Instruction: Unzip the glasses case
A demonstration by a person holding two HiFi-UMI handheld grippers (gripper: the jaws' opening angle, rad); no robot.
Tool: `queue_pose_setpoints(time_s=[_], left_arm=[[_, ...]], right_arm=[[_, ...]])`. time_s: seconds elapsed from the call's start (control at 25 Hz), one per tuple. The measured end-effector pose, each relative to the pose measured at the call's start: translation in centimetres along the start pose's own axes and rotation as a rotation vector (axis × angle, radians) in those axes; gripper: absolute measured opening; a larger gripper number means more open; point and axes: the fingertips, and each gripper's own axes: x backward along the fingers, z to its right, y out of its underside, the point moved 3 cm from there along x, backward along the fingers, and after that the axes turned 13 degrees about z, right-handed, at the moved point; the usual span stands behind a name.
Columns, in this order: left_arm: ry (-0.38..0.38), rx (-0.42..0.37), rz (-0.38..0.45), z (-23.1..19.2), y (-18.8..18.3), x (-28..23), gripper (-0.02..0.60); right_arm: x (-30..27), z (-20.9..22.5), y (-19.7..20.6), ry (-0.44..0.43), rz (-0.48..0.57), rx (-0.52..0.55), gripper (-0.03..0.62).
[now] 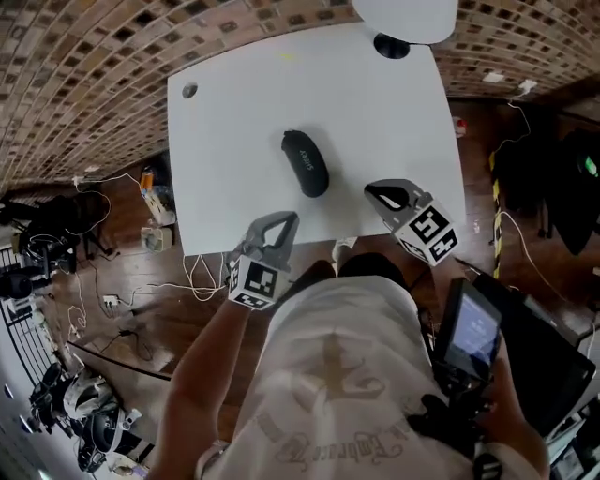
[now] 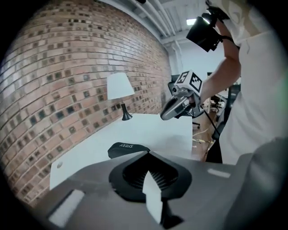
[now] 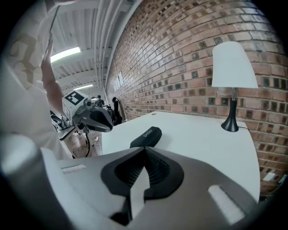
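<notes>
A white table point(image 1: 244, 122) stands against a brick wall point(image 1: 94, 75), with a white-shaded lamp point(image 3: 233, 67) at its far edge. The wood floor point(image 1: 141, 319) is dark (cables point(image 1: 202, 281) trail across it), and strip lights point(image 3: 65, 54) glow overhead.

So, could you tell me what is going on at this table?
A person holds a gripper in each hand at the near edge of a white table. A black case lies near the middle of the table, looks closed, and is touched by neither gripper. The left gripper and the right gripper both have their jaws together, with nothing between them. A lamp stands at the far edge. Unzipping does not seem to have begun.
</notes>
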Motion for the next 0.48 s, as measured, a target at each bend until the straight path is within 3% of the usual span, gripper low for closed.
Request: queue_pose_setpoints(time_s=[0.24, 0.48], left_arm=[[-0.101, 0.145, 0.109, 3.3, -1.3, 4.3, 0.005], [-0.165, 0.242, 0.194, 7.5, -2.0, 8.2, 0.005]], right_arm=[[2.3, -4.9, -1.3, 0.001, 0.018, 0.025, 0.006], [5.0, -10.2, -2.1, -0.005, 0.026, 0.054, 0.006]])
